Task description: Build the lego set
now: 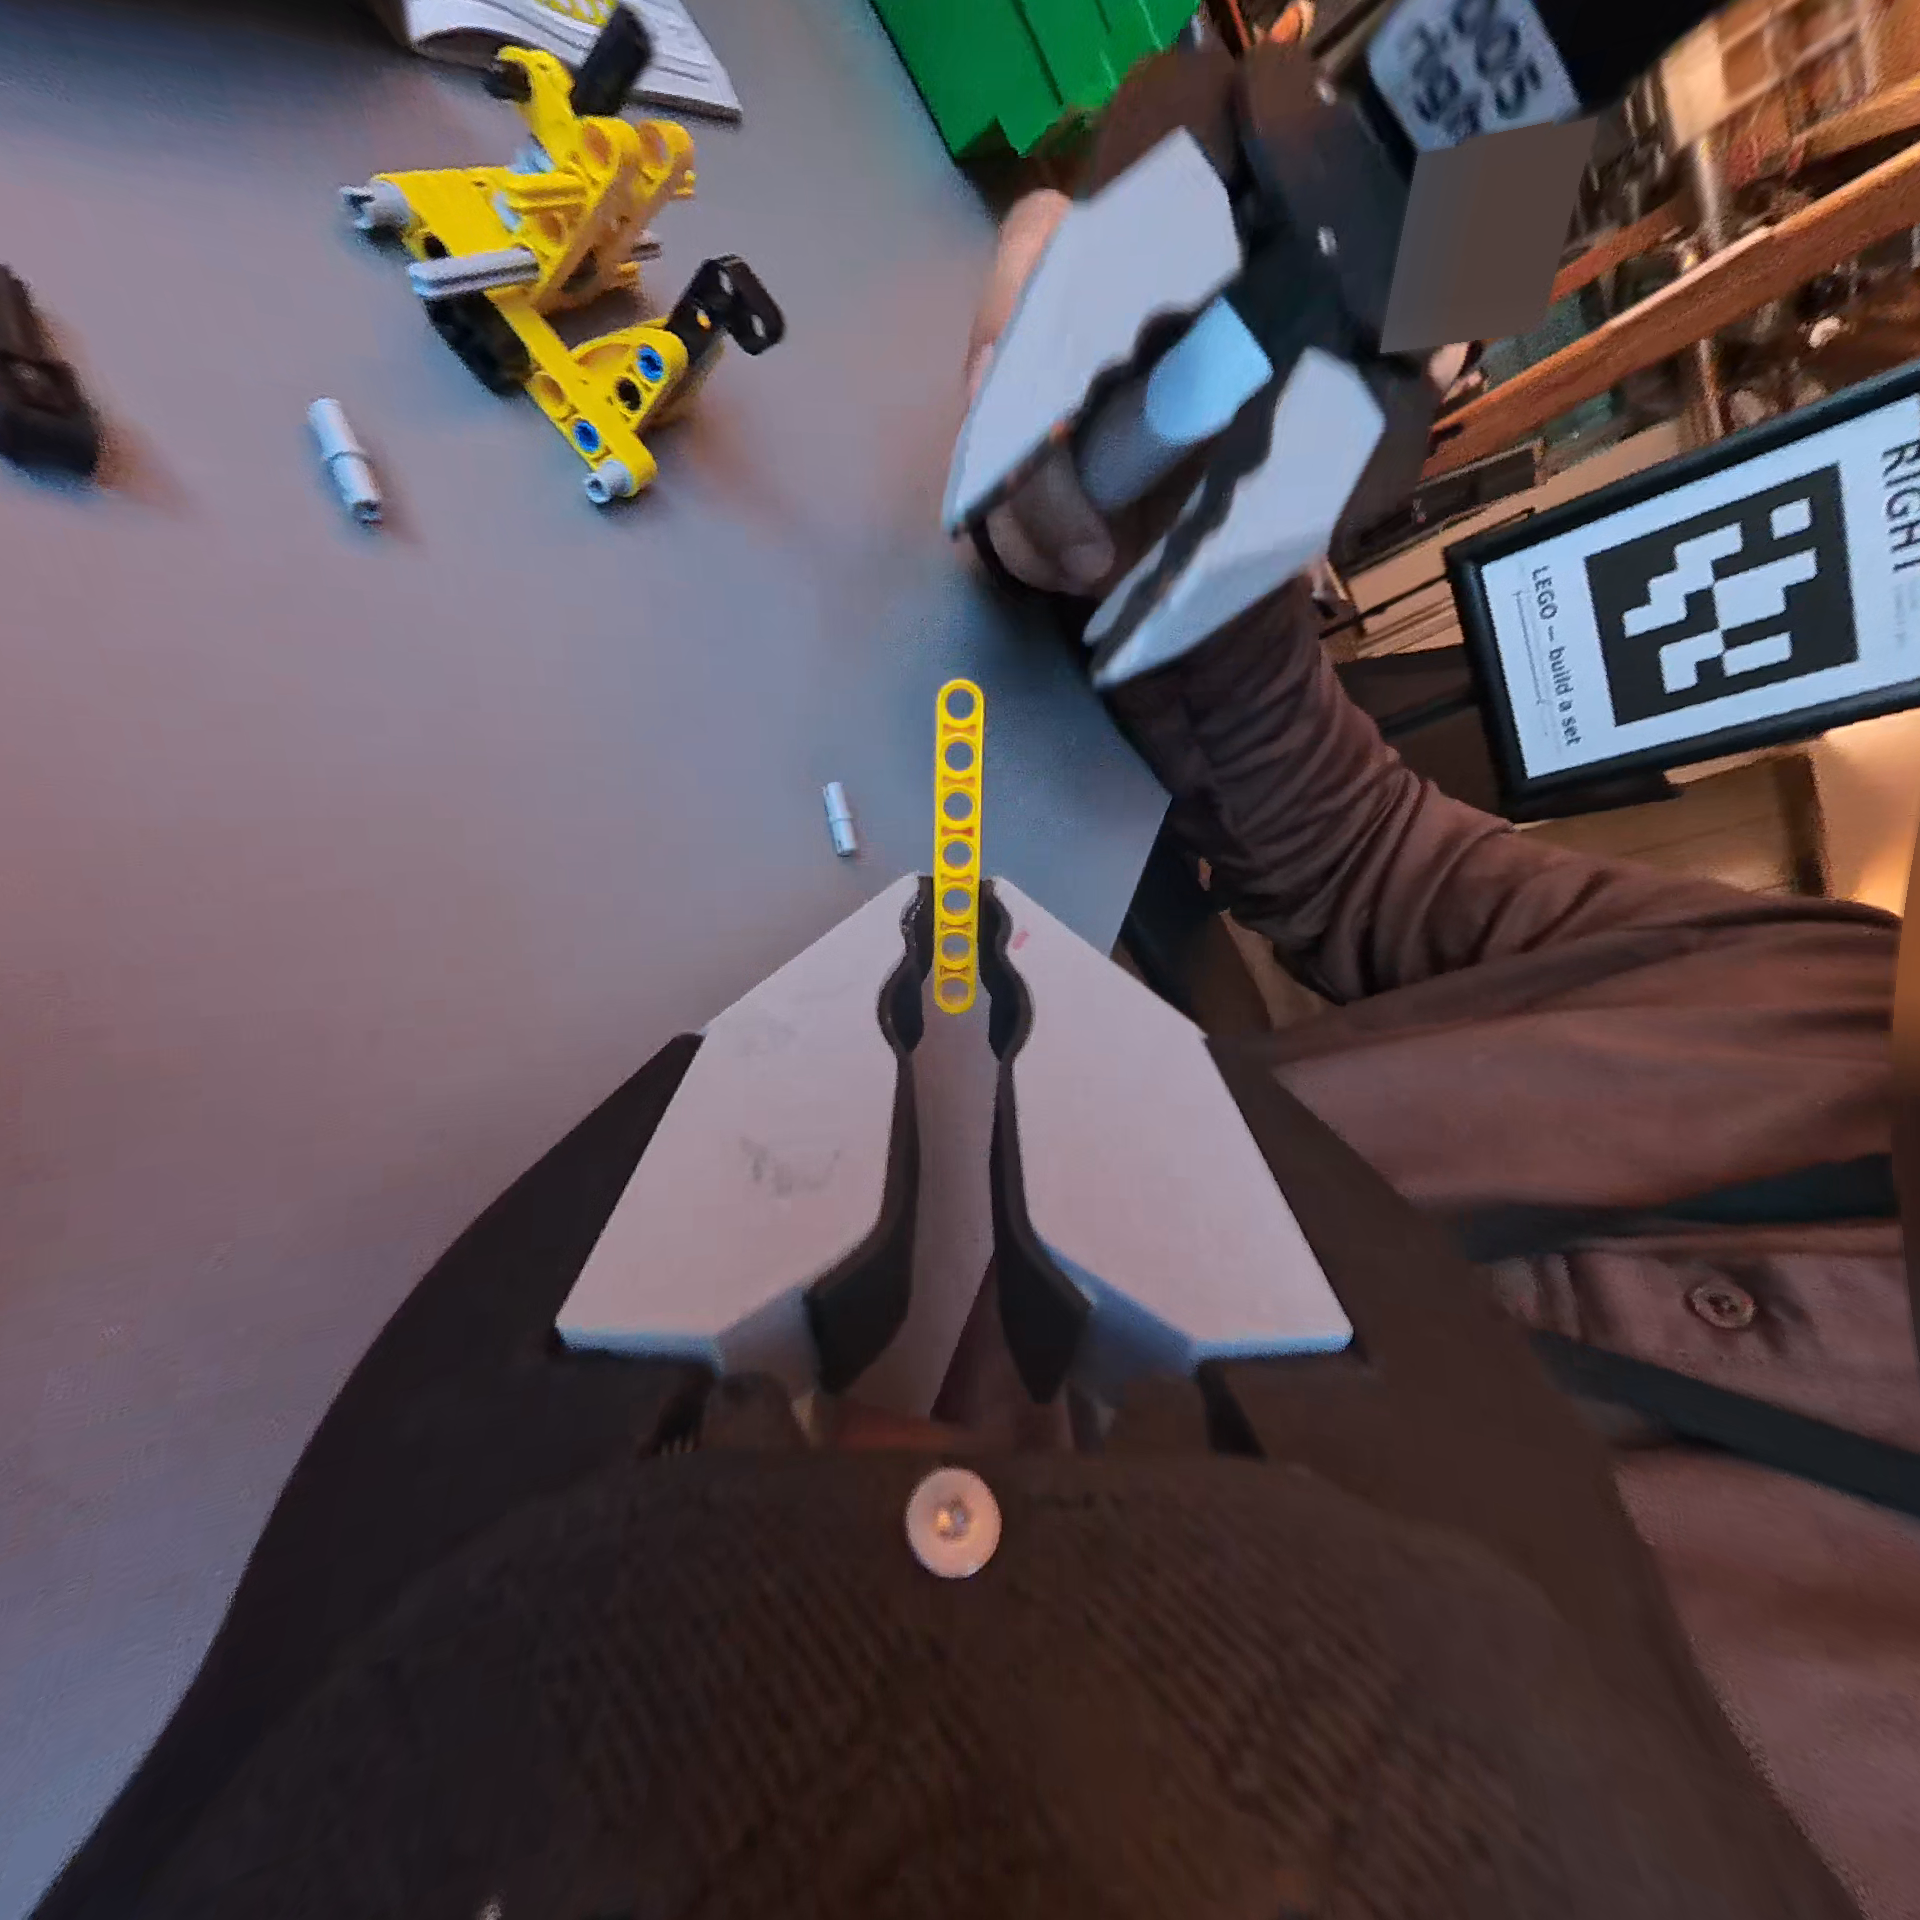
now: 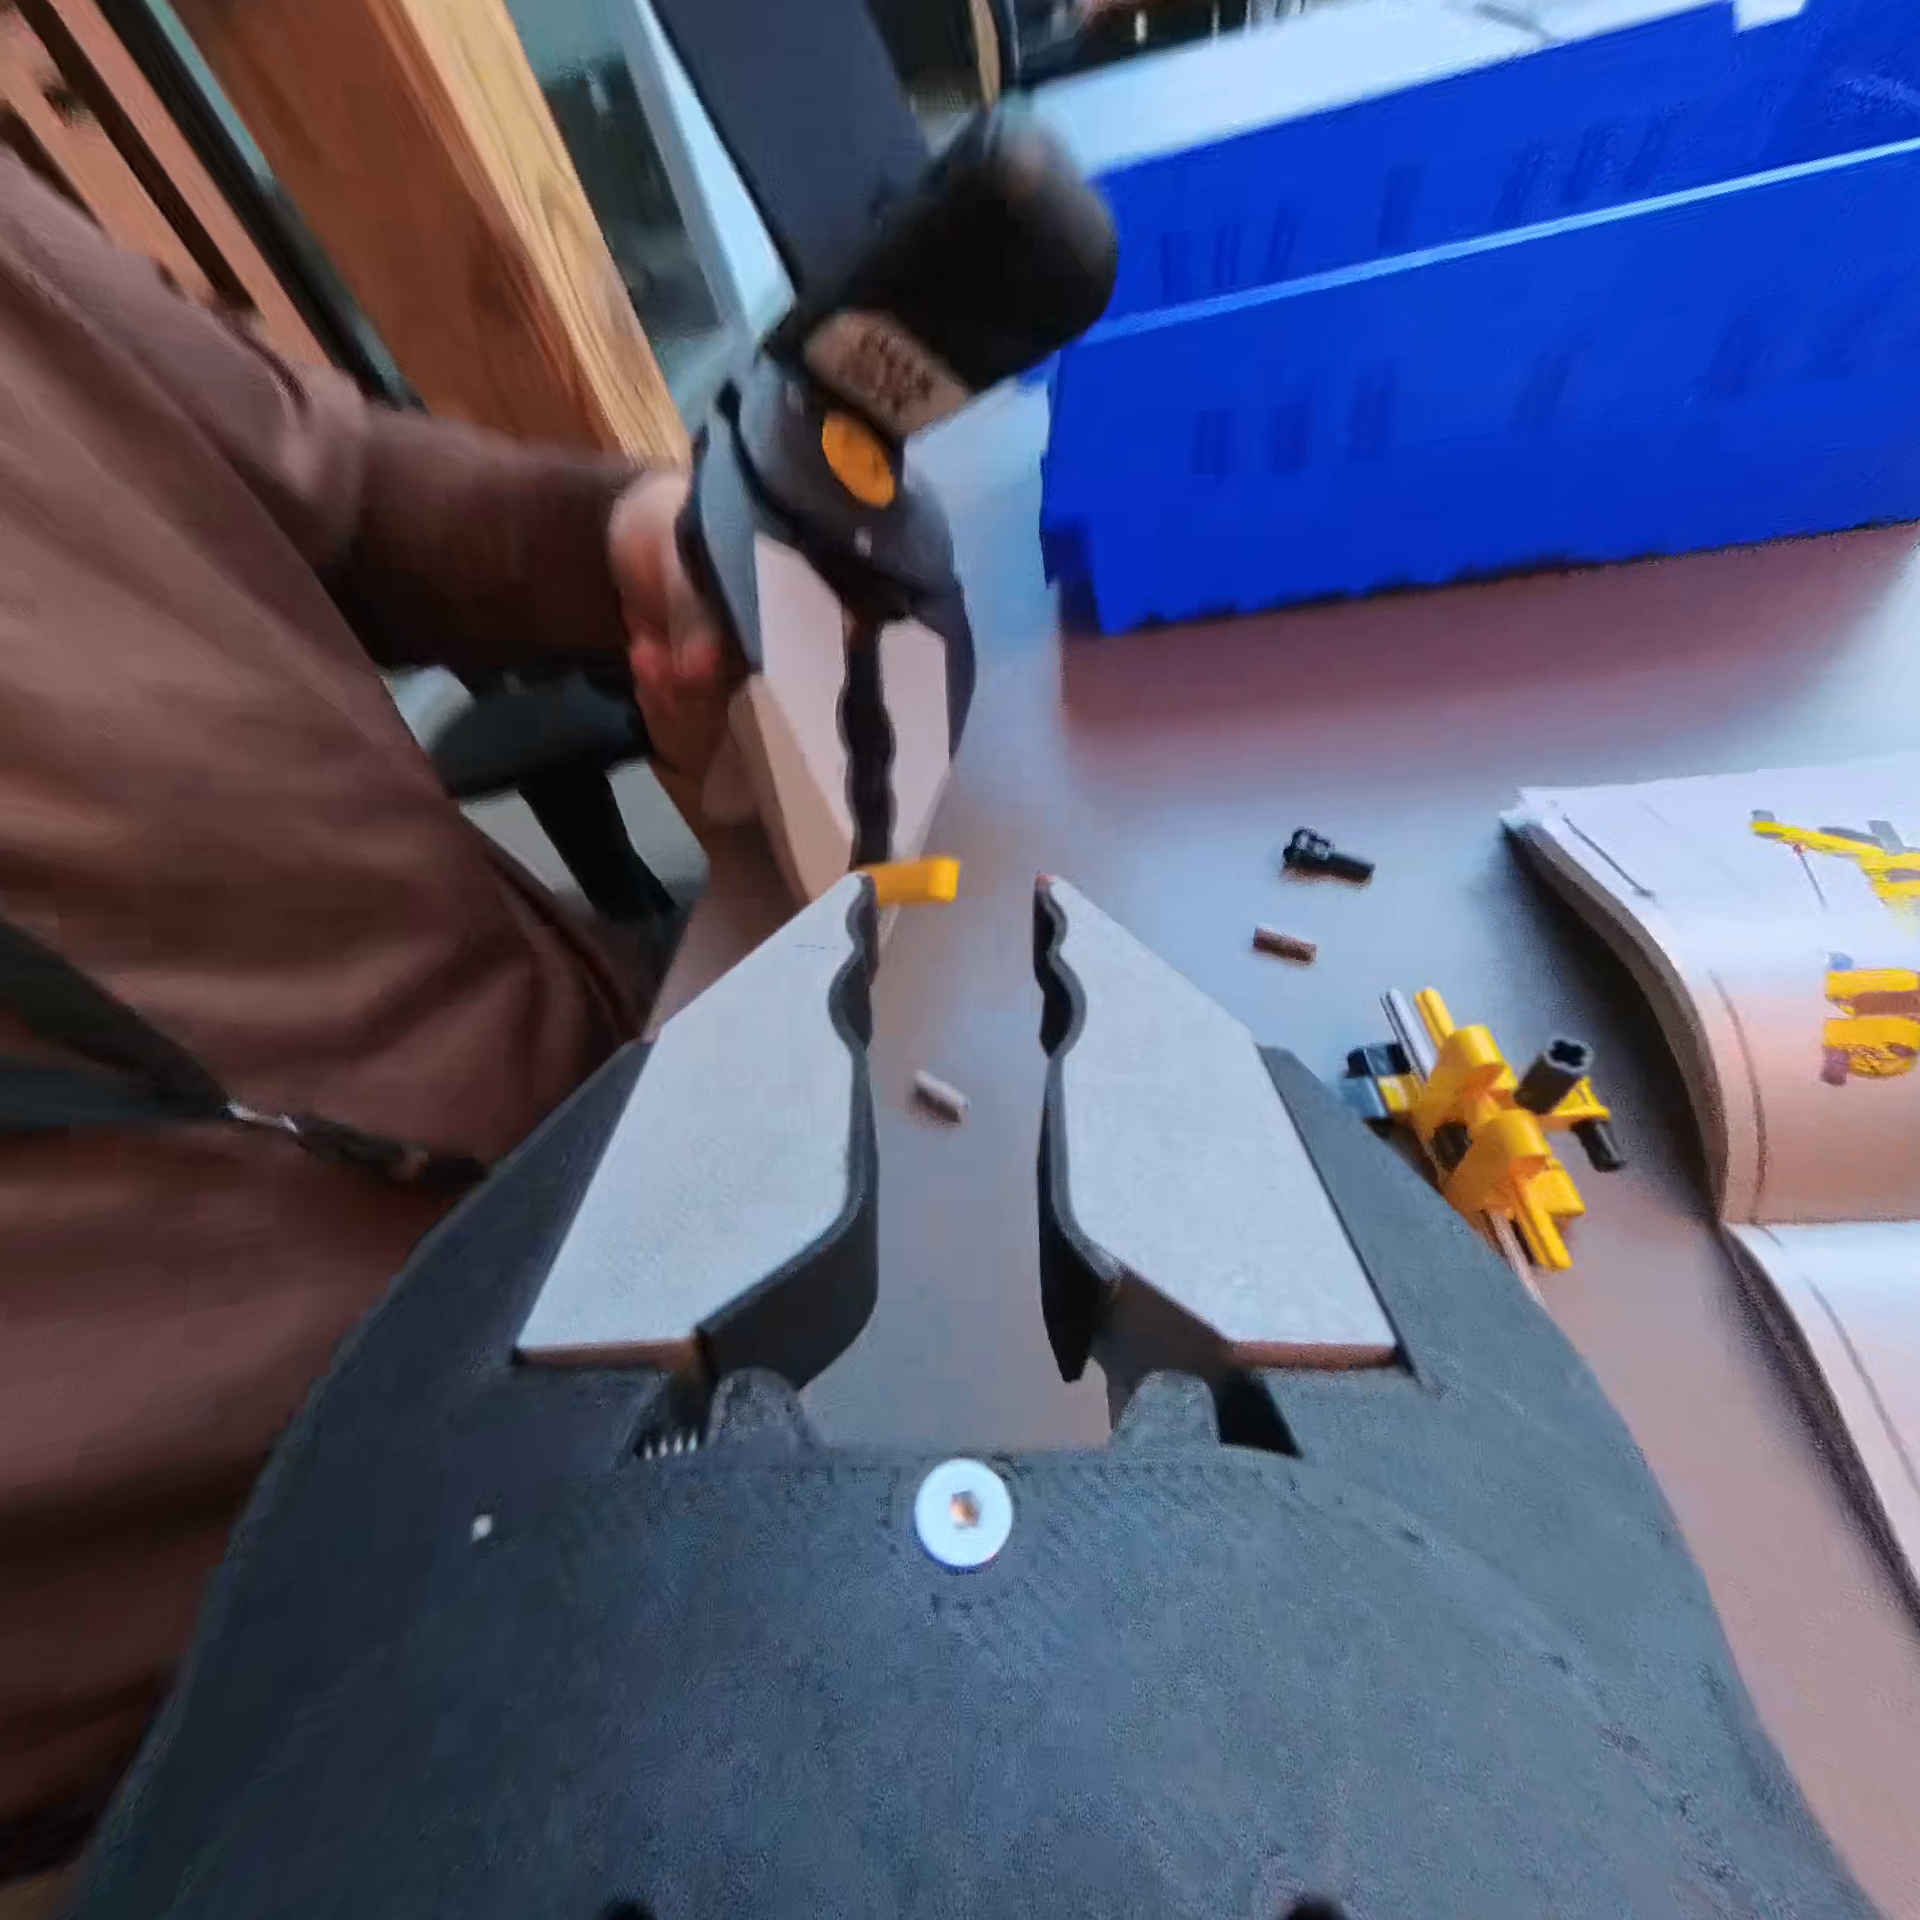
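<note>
My left gripper [image 1: 956,899] is shut on a thin yellow beam with holes [image 1: 958,800], held above the dark table [image 1: 520,831] and pointing forward. In the right wrist view the left gripper [image 2: 873,847] points down with the yellow beam [image 2: 920,880] sticking out of its tips. My right gripper [image 2: 954,894] is open and empty, its fingertips just short of the beam's end. It also shows in the left wrist view [image 1: 1034,577], open, at the table's right edge. The partly built yellow model [image 1: 561,281] lies far left on the table; it shows in the right wrist view [image 2: 1475,1122] too.
Loose grey pins [image 1: 343,457] [image 1: 840,819] lie on the table, one below my right fingers [image 2: 940,1096]. A black pin [image 2: 1325,857] and a small brown pin [image 2: 1283,943] lie near the open booklet [image 2: 1818,987]. Blue bins [image 2: 1507,364], a green box [image 1: 1029,62] and a framed sign [image 1: 1704,592] stand around. The black pin [image 2: 1325,857] is about 11 cm from my right fingertips. Seen from the left wrist view [image 1: 52,388] as well.
</note>
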`<state>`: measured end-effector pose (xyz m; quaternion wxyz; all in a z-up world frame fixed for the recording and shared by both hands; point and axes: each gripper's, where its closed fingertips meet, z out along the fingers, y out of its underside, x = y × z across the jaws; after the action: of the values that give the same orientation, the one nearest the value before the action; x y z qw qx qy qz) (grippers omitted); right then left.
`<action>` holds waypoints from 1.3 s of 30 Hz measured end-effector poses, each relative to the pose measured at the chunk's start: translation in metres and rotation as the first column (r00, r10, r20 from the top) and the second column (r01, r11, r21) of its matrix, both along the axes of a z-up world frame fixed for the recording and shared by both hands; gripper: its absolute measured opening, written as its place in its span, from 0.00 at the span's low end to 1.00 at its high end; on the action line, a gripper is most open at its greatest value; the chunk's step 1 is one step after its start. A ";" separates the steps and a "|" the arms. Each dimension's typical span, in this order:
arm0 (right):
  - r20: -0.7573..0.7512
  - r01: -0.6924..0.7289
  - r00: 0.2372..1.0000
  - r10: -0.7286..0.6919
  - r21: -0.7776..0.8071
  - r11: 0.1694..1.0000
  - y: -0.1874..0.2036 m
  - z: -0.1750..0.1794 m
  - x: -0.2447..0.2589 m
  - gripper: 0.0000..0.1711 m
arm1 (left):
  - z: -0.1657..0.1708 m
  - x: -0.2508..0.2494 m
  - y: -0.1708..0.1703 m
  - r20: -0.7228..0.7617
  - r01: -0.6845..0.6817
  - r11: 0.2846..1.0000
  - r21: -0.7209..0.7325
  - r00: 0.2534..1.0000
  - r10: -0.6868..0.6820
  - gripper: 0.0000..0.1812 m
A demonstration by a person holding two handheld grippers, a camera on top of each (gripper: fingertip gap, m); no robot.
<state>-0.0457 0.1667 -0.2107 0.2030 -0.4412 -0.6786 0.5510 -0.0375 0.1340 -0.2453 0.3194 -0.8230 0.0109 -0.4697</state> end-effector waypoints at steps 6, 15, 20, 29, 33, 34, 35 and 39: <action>0.002 -0.050 0.999 0.050 0.022 0.999 -0.012 -0.007 -0.003 0.09 | 0.009 0.010 -0.001 -0.020 0.035 0.998 0.045 0.999 -0.034 0.03; 0.030 -0.116 0.993 0.116 -0.004 0.993 -0.025 -0.010 0.002 0.04 | 0.008 0.014 0.008 -0.100 0.071 0.992 0.105 0.993 -0.061 0.02; 0.045 -0.085 0.995 0.084 0.020 0.996 -0.019 -0.015 0.000 0.07 | 0.006 0.009 0.011 -0.089 0.059 0.989 0.138 0.995 -0.046 0.03; 0.001 -0.071 0.997 0.073 0.251 0.965 0.008 -0.026 0.033 0.17 | 0.029 -0.007 0.018 -0.004 0.017 0.954 0.299 1.000 -0.016 0.02; 0.023 -0.105 0.994 0.104 0.351 0.930 -0.005 -0.039 0.028 0.16 | 0.029 -0.014 0.026 0.008 -0.001 0.957 0.291 1.000 -0.001 0.02; 0.030 -0.111 0.994 0.108 0.370 0.922 -0.007 -0.042 0.026 0.16 | 0.028 -0.012 0.027 0.009 0.010 0.960 0.279 1.000 -0.013 0.02; 0.039 -0.114 0.993 0.107 0.394 0.912 -0.009 -0.045 0.024 0.16 | 0.026 -0.011 0.027 0.007 0.021 0.963 0.270 1.000 -0.024 0.02; 0.080 -0.124 0.992 0.099 0.461 0.878 -0.010 -0.056 0.023 0.16 | 0.024 -0.011 0.028 0.004 0.023 0.968 0.248 1.000 -0.025 0.02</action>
<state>-0.0227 0.1566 -0.2672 0.2525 -0.3545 -0.8203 0.3710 -0.0484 0.1621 -0.2216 0.4142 -0.7747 0.0783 -0.4714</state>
